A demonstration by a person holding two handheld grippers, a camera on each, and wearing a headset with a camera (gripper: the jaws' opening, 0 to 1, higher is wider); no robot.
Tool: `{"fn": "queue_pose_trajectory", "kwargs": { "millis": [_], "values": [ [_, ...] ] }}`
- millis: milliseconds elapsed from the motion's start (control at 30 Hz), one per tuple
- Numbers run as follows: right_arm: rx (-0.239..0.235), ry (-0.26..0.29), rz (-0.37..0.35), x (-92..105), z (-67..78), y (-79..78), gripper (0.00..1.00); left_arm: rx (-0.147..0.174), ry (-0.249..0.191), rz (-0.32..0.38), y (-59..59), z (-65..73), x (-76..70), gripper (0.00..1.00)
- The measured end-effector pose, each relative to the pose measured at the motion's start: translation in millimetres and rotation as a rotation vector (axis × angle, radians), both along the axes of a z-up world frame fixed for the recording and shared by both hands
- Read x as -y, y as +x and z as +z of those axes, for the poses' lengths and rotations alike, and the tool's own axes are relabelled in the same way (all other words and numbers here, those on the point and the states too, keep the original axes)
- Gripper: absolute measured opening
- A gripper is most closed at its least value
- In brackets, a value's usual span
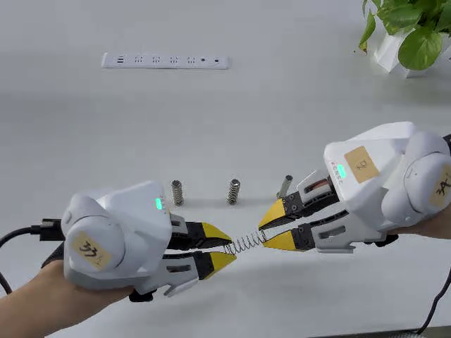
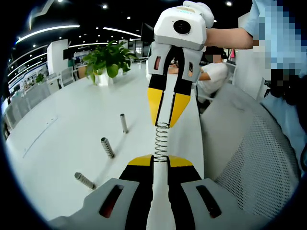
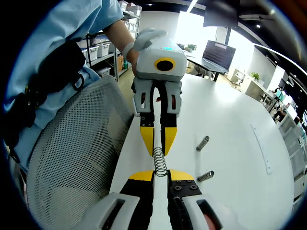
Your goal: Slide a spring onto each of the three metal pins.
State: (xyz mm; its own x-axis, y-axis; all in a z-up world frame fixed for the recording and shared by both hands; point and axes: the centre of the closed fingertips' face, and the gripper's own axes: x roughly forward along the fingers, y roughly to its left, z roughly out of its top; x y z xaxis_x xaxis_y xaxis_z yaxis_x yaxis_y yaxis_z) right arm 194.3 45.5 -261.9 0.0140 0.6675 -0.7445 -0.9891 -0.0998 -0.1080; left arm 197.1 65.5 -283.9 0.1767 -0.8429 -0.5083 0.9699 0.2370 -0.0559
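A short steel spring [image 1: 244,242] hangs in the air between my two grippers. My left gripper [image 1: 227,248] is shut on its left end and my right gripper [image 1: 266,229] is shut on its right end. The spring [image 2: 160,140] runs from my yellow tips up to the other gripper's tips, and the right gripper view shows the same spring [image 3: 159,163]. Behind them on the white table stand three pins. The left pin [image 1: 177,192] and the middle pin [image 1: 234,191] each wear a spring. The right pin [image 1: 285,186] is bare and leans slightly.
A white power strip [image 1: 165,61] lies at the back of the table. A potted plant [image 1: 409,32] stands at the back right. A black cable [image 1: 14,236] trails from the left gripper. A grey mesh chair [image 3: 72,158] sits beside the table's near edge.
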Motion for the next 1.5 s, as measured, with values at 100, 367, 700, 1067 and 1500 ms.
{"fn": "queue_pose_trajectory", "kwargs": {
  "millis": [100, 367, 700, 1067, 1500],
  "values": [
    [0.012, 0.003, 0.003, -3.3, 5.0, 0.2, 0.06, -0.007, -0.005, 0.004, 0.5, -0.5, 0.6, 0.07],
    [0.048, 0.005, 0.031, -14.9, 14.5, -0.1, 0.05, -0.013, -0.016, 0.010, 2.1, -0.3, 2.8, 0.07],
    [0.070, -0.011, 0.046, -17.8, 18.1, 2.4, 0.05, -0.017, -0.037, 0.021, 4.4, 2.0, 5.4, 0.07],
    [0.012, 0.001, 0.008, -19.9, 20.8, -0.3, 0.15, -0.001, -0.045, 0.023, 2.4, 4.2, 6.2, 0.07],
    [-0.111, -0.096, 0.005, -16.6, 12.3, 2.9, 0.18, 0.030, -0.054, 0.010, 1.9, 9.7, 14.1, 0.07]
  ]
}}
